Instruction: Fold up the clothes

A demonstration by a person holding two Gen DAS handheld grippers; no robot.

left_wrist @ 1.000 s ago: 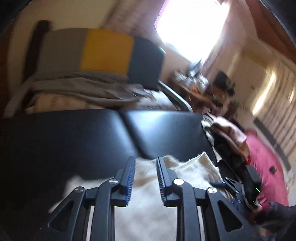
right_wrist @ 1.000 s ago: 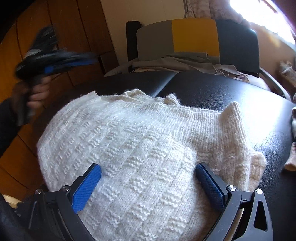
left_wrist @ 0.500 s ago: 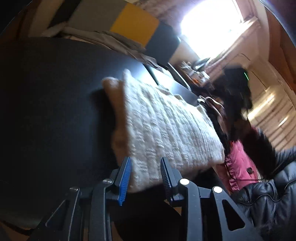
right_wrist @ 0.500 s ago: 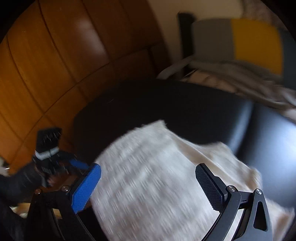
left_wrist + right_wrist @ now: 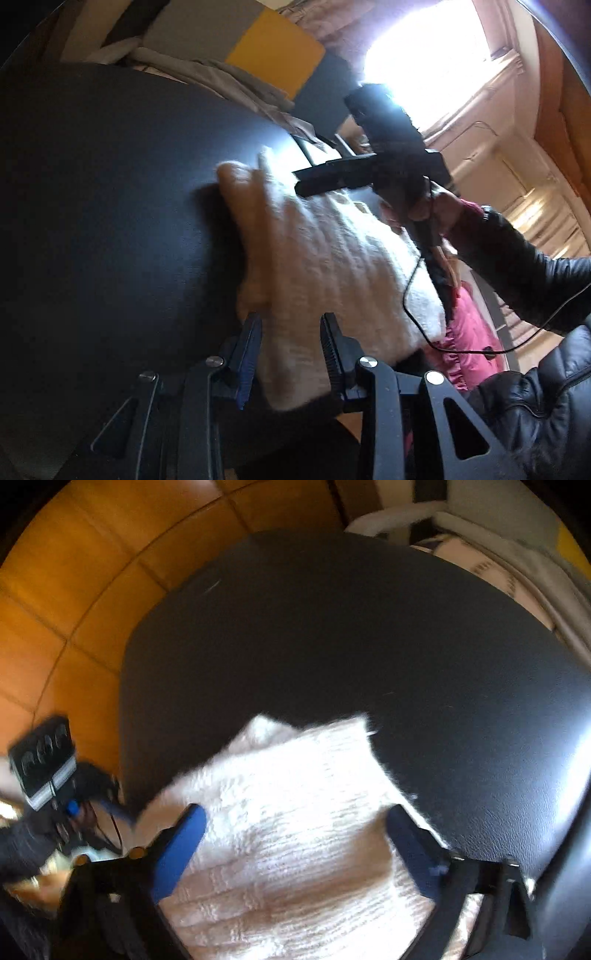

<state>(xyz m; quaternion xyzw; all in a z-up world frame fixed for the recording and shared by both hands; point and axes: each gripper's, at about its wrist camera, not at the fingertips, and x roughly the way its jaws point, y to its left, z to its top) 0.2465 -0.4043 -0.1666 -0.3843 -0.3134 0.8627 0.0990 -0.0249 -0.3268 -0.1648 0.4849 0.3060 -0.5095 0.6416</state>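
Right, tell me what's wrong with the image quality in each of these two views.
Left wrist view: the window is blown out white, throwing glare across the black table; the white knit sweater is soft with motion blur. Right wrist view: the sweater is overexposed and smeared, the right gripper's fingers are blurred, and the fisheye bends the floor tiles.

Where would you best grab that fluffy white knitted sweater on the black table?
Probably the near folded edge of the cream knitted sweater, approached from the table's front side. There the layers stack thick and overhang slightly, right between the left gripper's open fingers.
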